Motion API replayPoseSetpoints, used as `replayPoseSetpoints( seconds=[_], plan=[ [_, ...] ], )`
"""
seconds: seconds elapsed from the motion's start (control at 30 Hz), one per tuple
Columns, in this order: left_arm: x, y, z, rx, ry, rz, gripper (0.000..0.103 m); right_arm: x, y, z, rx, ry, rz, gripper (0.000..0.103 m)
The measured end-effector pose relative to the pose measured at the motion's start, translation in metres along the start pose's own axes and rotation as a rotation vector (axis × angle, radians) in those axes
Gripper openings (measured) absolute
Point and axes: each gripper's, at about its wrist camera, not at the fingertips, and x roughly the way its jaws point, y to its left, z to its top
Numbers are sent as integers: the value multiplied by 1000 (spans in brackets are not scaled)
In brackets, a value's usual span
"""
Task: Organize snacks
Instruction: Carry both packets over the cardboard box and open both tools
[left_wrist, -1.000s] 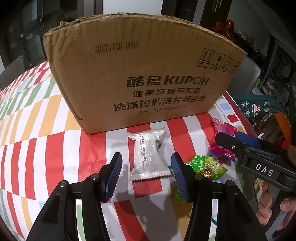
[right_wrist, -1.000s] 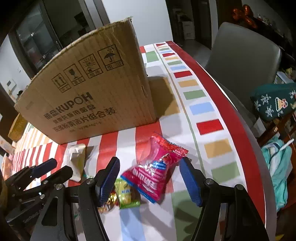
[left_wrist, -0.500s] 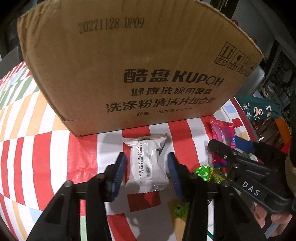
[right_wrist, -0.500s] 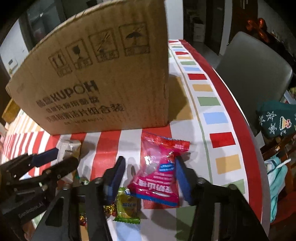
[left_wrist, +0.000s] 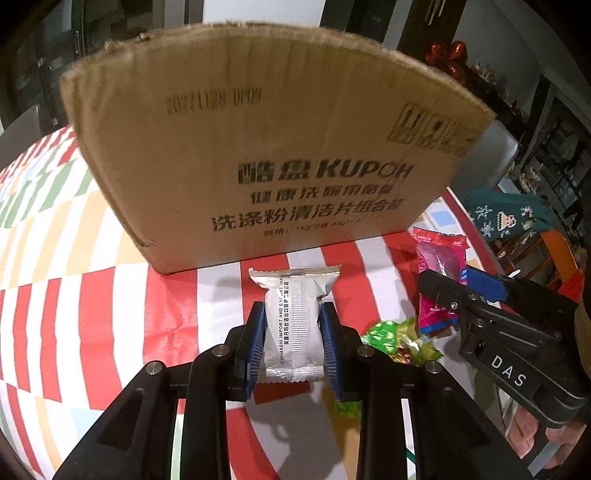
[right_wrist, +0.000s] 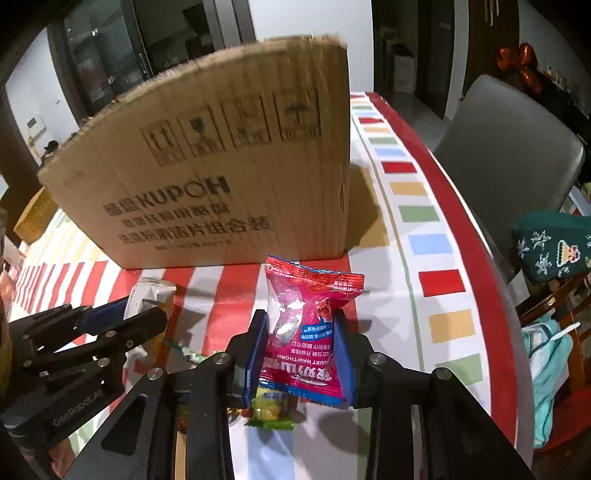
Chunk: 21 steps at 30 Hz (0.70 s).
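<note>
Left wrist view: left gripper (left_wrist: 292, 341) closing on a light, crinkly white packet (left_wrist: 293, 317) at mid-body; right gripper (right_wrist: 300, 354) likewise squeezing a slippery pink packet (right_wrist: 306, 332).

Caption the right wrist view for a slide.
Right gripper closing on a pink snack before the cardboard box.

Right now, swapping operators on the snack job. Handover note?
Left tool: closing on the white snack packet, pads already pressing its sides.
Right tool: closing on the pink hawthorn packet, pads on both sides.
Both packets sit in front of the cardboard box on the striped tablecloth.
Green and yellow candies lie loose between the two tools.
Done: nothing seen going into the box.
Left, probably: lift both packets into the box, then the loose candies.
</note>
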Motion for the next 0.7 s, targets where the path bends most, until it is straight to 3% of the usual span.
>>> replayPoseSetpoints(
  seconds=[0.7],
  plan=[
    [-118,-21,3,31,-214,-21,30,-110,22,17,-48,-225,70,35]
  ],
)
